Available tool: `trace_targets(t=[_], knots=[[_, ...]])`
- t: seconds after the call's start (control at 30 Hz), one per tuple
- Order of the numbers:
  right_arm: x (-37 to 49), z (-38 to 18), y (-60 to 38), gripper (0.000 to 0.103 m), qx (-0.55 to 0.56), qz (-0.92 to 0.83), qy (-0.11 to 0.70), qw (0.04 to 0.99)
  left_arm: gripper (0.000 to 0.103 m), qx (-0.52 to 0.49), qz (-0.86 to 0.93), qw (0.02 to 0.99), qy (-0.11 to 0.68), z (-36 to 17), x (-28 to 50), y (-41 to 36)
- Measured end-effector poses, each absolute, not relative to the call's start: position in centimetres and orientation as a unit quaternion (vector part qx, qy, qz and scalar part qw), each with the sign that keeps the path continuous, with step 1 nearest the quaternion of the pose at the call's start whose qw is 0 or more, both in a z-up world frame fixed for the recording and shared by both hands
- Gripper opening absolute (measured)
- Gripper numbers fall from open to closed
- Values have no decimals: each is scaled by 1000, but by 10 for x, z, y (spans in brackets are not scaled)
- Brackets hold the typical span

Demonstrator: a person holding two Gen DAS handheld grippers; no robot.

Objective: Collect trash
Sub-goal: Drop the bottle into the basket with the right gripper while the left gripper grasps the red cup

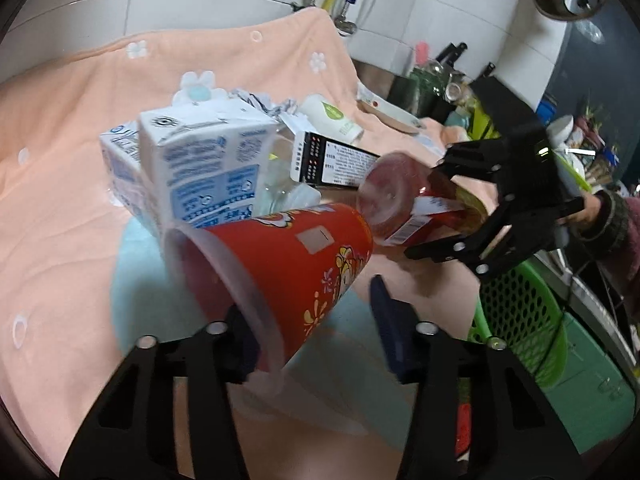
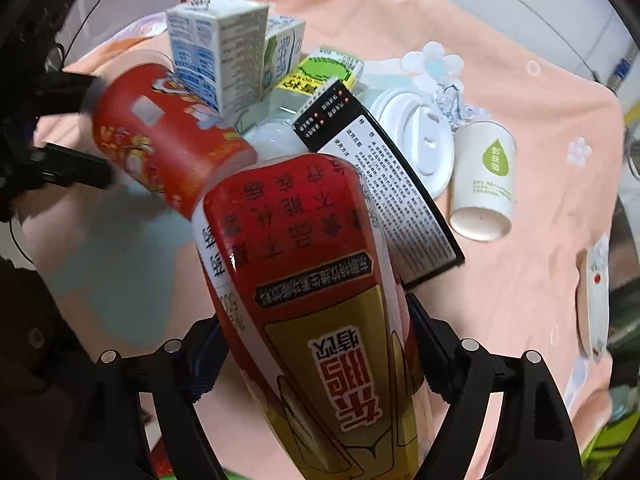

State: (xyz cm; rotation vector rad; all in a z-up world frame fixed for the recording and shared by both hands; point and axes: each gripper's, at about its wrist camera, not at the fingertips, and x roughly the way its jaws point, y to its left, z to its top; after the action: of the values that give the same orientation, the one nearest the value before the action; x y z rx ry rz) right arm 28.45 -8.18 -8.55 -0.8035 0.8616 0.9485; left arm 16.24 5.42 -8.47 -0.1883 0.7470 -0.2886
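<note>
A red paper cup (image 1: 288,264) lies on its side with its mouth towards my left gripper (image 1: 308,300). Its left finger is at the rim; the blue right pad (image 1: 388,320) stands a little off the cup wall, so the jaws are open around it. My right gripper (image 2: 312,352) is shut on a red and yellow labelled bottle (image 2: 304,280), both pads against its sides. The left wrist view shows that bottle (image 1: 400,204) tilted above the cloth in the right gripper (image 1: 444,206). Blue and white milk cartons (image 1: 200,160) lean behind the cup.
On the peach cloth (image 1: 80,200) lie a black and white box (image 2: 380,184), a white paper cup (image 2: 482,180), a white lid (image 2: 416,140), crumpled foil (image 2: 448,100) and a green carton (image 2: 324,68). A green basket (image 1: 520,312) stands right of the table. A plate (image 2: 596,296) sits near the edge.
</note>
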Motion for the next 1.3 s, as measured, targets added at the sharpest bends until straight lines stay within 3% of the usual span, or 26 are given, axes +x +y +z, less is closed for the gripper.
trace_targets(t=[0.13,0.33,0.87,1.3], knots=[[271,-74,-95,75,-337,415,386,752,23,-98,-143,916,363,-87,164,53],[248,-57,-117,74,-305,388,370,787,8,-90,-151,918,354,-83,156,41],[177,-29,-205,74,-173,300,359,867,5,-67,-213,921,318,-53,124,0],[136,-83,-293,74,-92,194,431,876,5,-63,-310,893,320,-43,122,-71]])
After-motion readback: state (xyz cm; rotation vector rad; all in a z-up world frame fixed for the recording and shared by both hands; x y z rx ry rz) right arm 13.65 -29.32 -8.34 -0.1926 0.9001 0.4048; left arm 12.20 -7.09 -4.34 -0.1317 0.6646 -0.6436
